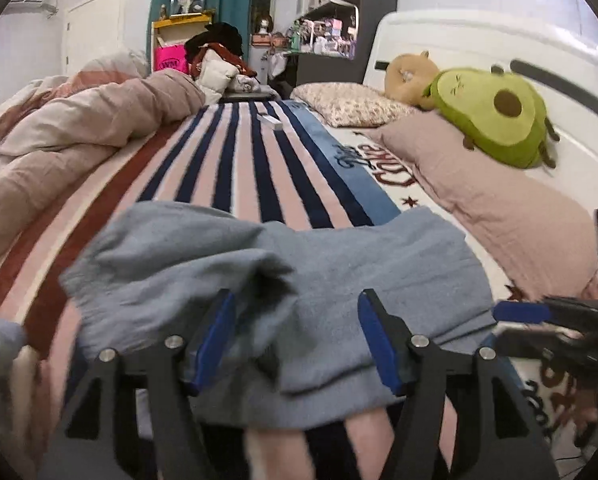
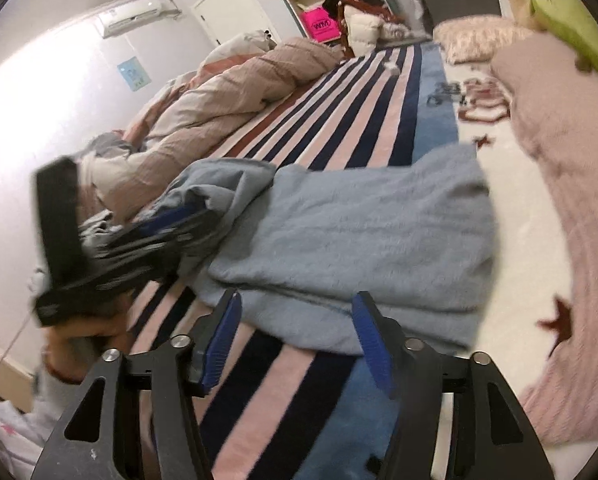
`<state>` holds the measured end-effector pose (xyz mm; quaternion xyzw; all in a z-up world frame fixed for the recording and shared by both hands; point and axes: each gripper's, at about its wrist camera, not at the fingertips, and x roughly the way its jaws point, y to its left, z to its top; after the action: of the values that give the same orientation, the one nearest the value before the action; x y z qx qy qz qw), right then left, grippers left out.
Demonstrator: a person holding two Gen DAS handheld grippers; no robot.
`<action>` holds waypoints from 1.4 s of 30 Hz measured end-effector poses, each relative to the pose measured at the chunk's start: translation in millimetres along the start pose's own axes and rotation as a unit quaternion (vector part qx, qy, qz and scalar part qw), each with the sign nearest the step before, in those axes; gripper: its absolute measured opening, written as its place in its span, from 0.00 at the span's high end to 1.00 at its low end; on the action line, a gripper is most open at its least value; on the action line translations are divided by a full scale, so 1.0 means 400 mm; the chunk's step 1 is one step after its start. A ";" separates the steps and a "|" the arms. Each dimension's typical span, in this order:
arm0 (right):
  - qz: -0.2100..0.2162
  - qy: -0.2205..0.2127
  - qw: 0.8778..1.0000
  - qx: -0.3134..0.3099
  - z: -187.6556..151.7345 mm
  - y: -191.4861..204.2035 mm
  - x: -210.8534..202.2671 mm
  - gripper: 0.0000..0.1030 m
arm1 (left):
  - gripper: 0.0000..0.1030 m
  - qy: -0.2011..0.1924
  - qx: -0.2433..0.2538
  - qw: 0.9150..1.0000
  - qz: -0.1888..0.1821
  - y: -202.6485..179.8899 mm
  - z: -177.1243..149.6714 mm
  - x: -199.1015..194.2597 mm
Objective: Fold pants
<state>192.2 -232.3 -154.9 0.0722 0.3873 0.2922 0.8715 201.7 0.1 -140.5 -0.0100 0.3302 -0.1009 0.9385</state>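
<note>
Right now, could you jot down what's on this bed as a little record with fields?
Garment: light blue pants, lying bunched on the bed
Surface: striped blanket
Left gripper: open, fingers over the pants, not pinching
Right gripper: open, at the pants' near edge
Beside: pink pillow, avocado plush, rumpled duvet

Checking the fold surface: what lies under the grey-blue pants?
The pants lie on a striped blanket over the bed. Whatever sits directly beneath the fabric is covered.

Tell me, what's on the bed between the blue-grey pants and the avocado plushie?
A pink pillow lies between the pants and the avocado plushie, as the left wrist view shows.
</note>
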 end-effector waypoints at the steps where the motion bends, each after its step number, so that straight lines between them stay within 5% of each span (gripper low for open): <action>1: -0.002 0.000 1.000 -0.007 0.005 0.011 0.006 0.42 | 0.42 -0.002 -0.006 1.000 0.006 0.011 0.000 -0.020; 6: 0.003 0.000 0.997 -0.073 0.055 0.131 0.068 0.41 | 0.36 -0.020 -0.055 0.997 0.045 0.125 -0.010 -0.156; 10: 0.007 -0.010 0.987 -0.158 0.103 0.259 0.132 0.40 | 0.35 -0.029 -0.082 0.995 0.043 0.198 -0.021 -0.239; 19: 0.016 0.021 0.960 -0.280 0.104 0.455 0.324 0.20 | 0.34 -0.031 -0.107 0.993 0.036 0.273 -0.062 -0.272; 23: -0.050 0.026 0.954 -0.294 0.082 0.455 0.378 0.18 | 0.34 -0.038 -0.108 0.993 0.033 0.276 -0.061 -0.276; 25: -0.085 0.020 0.951 -0.296 0.079 0.445 0.392 0.32 | 0.34 -0.040 -0.110 0.993 0.032 0.278 -0.060 -0.275; 27: -0.098 0.021 0.955 -0.280 0.089 0.423 0.389 0.72 | 0.34 -0.039 -0.110 0.993 0.034 0.279 -0.060 -0.276; 29: -0.094 0.012 0.963 -0.253 0.107 0.401 0.367 0.80 | 0.34 -0.038 -0.107 0.993 0.036 0.276 -0.060 -0.277; 36: -0.055 -0.028 0.992 -0.113 0.197 0.218 0.198 0.86 | 0.34 -0.035 -0.105 0.993 0.038 0.259 -0.049 -0.267; 42: -0.067 -0.005 0.998 -0.011 0.216 -0.003 0.127 0.92 | 0.34 -0.027 -0.092 0.995 0.035 0.217 -0.034 -0.246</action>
<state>281.5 -195.8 -128.0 0.0379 0.3833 0.2366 0.8920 134.1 105.2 -97.8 -0.0871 0.3123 -0.0369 0.9453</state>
